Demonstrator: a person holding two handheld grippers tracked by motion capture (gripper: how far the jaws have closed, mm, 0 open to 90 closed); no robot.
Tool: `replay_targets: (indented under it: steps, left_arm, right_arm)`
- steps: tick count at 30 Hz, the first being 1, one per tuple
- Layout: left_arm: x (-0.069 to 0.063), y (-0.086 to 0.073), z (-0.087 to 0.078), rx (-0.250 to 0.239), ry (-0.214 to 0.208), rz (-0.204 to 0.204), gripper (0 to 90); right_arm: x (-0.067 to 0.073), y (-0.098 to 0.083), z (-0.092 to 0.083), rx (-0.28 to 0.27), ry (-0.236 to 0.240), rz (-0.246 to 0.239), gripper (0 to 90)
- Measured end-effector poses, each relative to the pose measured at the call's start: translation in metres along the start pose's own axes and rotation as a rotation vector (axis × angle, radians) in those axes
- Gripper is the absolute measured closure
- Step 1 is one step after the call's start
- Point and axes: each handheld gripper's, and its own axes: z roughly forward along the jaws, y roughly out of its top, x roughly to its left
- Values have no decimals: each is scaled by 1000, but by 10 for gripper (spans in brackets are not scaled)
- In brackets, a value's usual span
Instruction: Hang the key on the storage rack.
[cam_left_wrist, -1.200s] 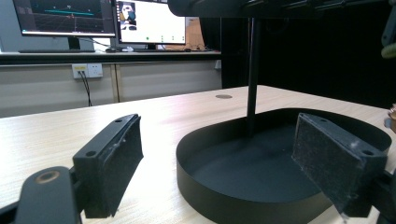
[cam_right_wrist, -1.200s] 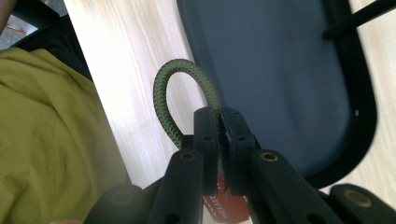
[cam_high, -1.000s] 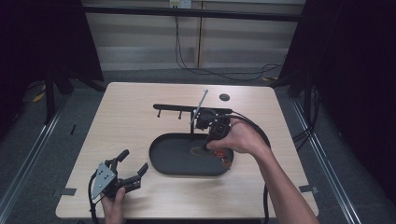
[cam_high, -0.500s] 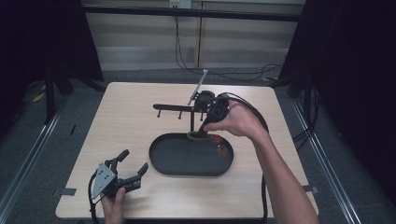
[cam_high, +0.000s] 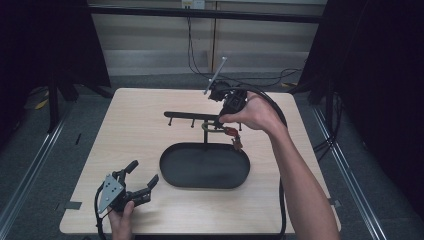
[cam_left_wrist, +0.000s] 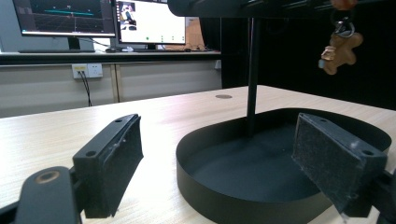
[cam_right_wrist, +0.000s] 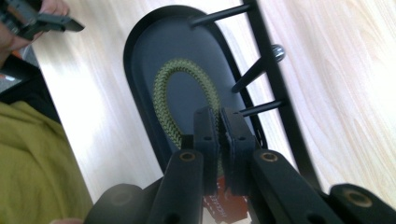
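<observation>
The keychain (cam_right_wrist: 180, 100) is a loop of braided olive-green cord, rope-like and coarse in weave, with a red tag (cam_high: 230, 132) and a small brown bear-shaped charm (cam_left_wrist: 337, 51) hanging below it on metal rings. The right gripper (cam_right_wrist: 218, 123) pinches the cord, its two black jaws pressed together on it, and holds the loop up beside the crossbar of the black metal rack (cam_high: 192, 116), above the far rim of the tray (cam_high: 172, 175). Print on the red tag is too small and blurred to read.

The rack is a thin matte bar on a slim upright post, with short round pegs (cam_right_wrist: 256, 70) sticking out from it; one peg ends in a shiny knob. The post rises from the tray, an oval dish of dark, smooth metal with a low upright wall. It sits on a pale wood-grain table (cam_high: 135, 130) with rounded corners, where a small dark disc (cam_left_wrist: 223, 96) lies farther off.

The left gripper (cam_high: 141, 180) rests near the front left corner of the table, well apart from the tray, its jaws spread wide with nothing between them. Its pads (cam_left_wrist: 114, 163) are flat black blocks with a rough, scuffed face.
</observation>
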Motion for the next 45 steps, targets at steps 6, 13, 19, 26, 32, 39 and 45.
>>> replay_targets:
  steps: [6, 13, 19, 26, 32, 39, 45]
  left_arm:
    - [0, 0, 0, 0, -3, -1, 157]
    - [1, 0, 0, 1, -21, 15, 157]
    - [0, 0, 0, -1, -16, 4, 157]
    - [1, 0, 0, 2, -16, 7, 157]
    - [0, 0, 0, -1, -16, 4, 157]
    - [0, 0, 0, 0, -16, 5, 157]
    - [0, 0, 0, 1, -17, 6, 157]
  right_arm:
    - [-7, 7, 10, 8, -11, 8, 856]
    - [-7, 9, 14, 7, -25, -1, 854]
    - [-8, 8, 14, 15, -36, 12, 836]
    - [-10, 6, 12, 3, -33, 26, 797]
    - [-11, 8, 14, 8, -26, 29, 788]
    - [-17, 6, 12, -9, -31, 42, 797]
    - [-18, 2, 10, -7, -25, 57, 787]
